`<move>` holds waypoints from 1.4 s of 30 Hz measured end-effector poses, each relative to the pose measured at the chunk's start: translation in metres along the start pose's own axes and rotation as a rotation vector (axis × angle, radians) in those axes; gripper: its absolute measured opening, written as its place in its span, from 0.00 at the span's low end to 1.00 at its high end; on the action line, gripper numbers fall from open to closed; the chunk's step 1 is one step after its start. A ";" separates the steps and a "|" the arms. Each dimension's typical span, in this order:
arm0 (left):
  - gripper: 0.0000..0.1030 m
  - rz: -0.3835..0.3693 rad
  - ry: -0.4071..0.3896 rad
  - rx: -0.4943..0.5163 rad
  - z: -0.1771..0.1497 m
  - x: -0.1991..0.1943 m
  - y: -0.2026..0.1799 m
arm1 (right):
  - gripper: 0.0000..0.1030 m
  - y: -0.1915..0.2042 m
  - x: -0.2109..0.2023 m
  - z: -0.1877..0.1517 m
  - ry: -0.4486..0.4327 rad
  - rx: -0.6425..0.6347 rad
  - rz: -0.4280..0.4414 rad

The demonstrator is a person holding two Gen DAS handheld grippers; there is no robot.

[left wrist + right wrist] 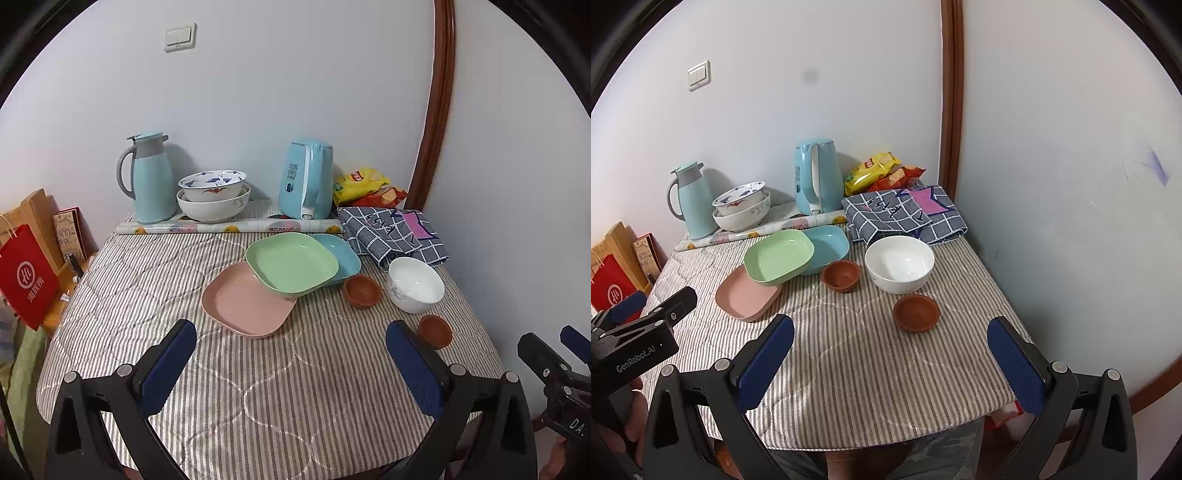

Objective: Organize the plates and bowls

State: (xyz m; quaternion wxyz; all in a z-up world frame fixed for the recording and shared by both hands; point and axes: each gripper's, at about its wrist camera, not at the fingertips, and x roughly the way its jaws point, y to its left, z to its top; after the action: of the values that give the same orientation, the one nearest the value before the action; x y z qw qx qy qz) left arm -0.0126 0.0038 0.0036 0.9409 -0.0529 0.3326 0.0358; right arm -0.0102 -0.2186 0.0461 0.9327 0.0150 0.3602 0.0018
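A green plate lies overlapping a pink plate and a blue plate on the striped table. A white bowl stands to their right, with two small brown bowls near it. Two patterned bowls are stacked at the back. My left gripper is open and empty, above the table's front, short of the pink plate. My right gripper is open and empty, just short of the nearer brown bowl.
A blue thermos jug and blue kettle stand at the back behind a paper roll. Snack bags and a checked cloth lie back right, by the wall. Bags stand left of the table.
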 end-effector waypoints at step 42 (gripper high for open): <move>1.00 0.011 -0.011 -0.004 -0.005 -0.005 0.003 | 1.00 0.000 -0.004 -0.007 -0.016 0.003 0.011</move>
State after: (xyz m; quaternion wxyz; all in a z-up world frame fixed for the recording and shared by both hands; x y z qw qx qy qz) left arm -0.0197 0.0058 0.0029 0.9425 -0.0526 0.3274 0.0422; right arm -0.0181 -0.2180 0.0439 0.9356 0.0185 0.3525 0.0061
